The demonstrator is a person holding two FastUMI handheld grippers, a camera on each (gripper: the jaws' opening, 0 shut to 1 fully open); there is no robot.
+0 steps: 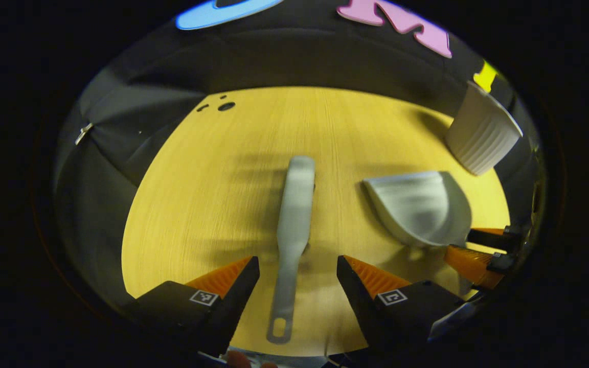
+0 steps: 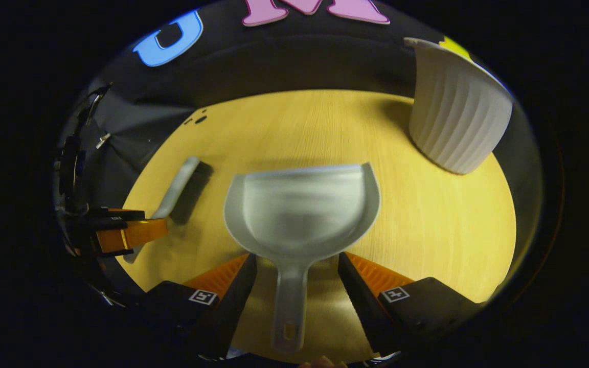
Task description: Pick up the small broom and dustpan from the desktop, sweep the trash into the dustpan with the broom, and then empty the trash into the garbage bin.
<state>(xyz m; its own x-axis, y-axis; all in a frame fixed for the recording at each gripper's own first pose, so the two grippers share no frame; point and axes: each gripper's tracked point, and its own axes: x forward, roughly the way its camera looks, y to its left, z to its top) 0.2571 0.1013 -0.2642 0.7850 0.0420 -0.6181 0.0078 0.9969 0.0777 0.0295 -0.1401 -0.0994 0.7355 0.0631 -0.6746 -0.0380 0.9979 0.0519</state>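
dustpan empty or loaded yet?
Empty: the dustpan shows a bare grey scoop, lying flat on the desktop.

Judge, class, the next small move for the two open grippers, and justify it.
Probably close both: the left gripper straddles the broom handle, the right gripper the dustpan handle, and both tools lie ungripped on the desktop.
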